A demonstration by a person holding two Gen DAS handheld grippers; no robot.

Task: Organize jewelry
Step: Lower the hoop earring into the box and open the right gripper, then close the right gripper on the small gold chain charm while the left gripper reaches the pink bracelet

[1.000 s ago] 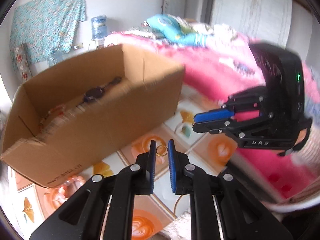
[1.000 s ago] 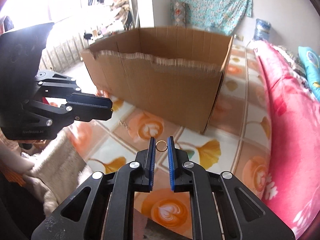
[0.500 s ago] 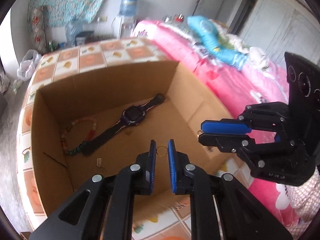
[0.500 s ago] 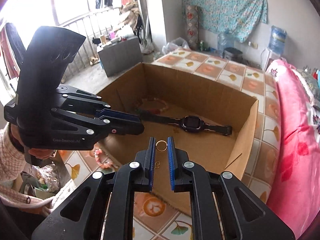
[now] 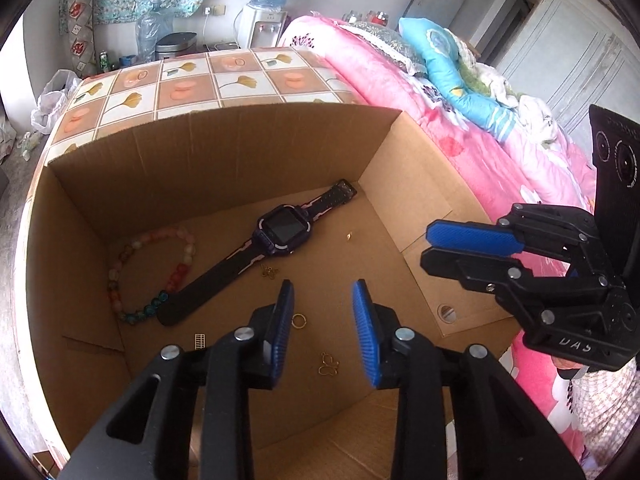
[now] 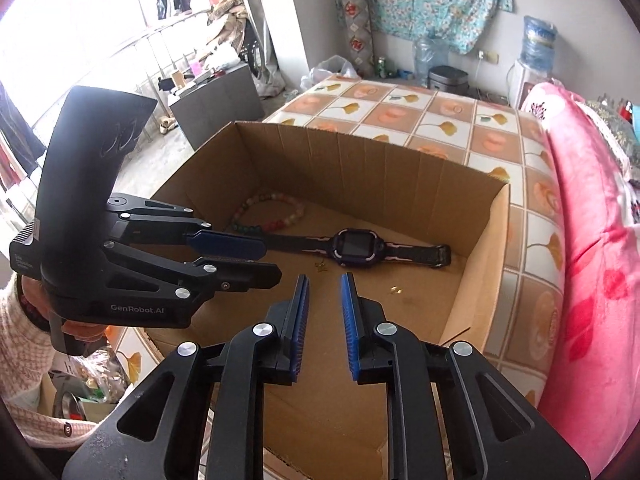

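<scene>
An open cardboard box (image 5: 224, 148) holds a dark smartwatch (image 5: 280, 232), a bead bracelet (image 5: 152, 276) and small gold pieces. A gold ring (image 5: 299, 321) lies on the box floor just under my left gripper (image 5: 322, 296), which is open and empty above it. A gold butterfly piece (image 5: 329, 364) lies nearer. My right gripper (image 6: 324, 284) is open and empty over the box (image 6: 360, 148), above its near floor. The watch (image 6: 356, 246) and bracelet (image 6: 272, 212) lie beyond it. Each gripper shows in the other's view, the right (image 5: 472, 244) and the left (image 6: 228, 254).
The box stands on a low table with an orange and white flower-tile top (image 5: 188, 84). A bed with a pink blanket (image 6: 592, 240) runs along the right. A water dispenser (image 5: 264, 12) and bins stand at the far wall.
Both grippers have opened and let go of their gold rings, which now lie in the box. Both moved further over the box opening.
</scene>
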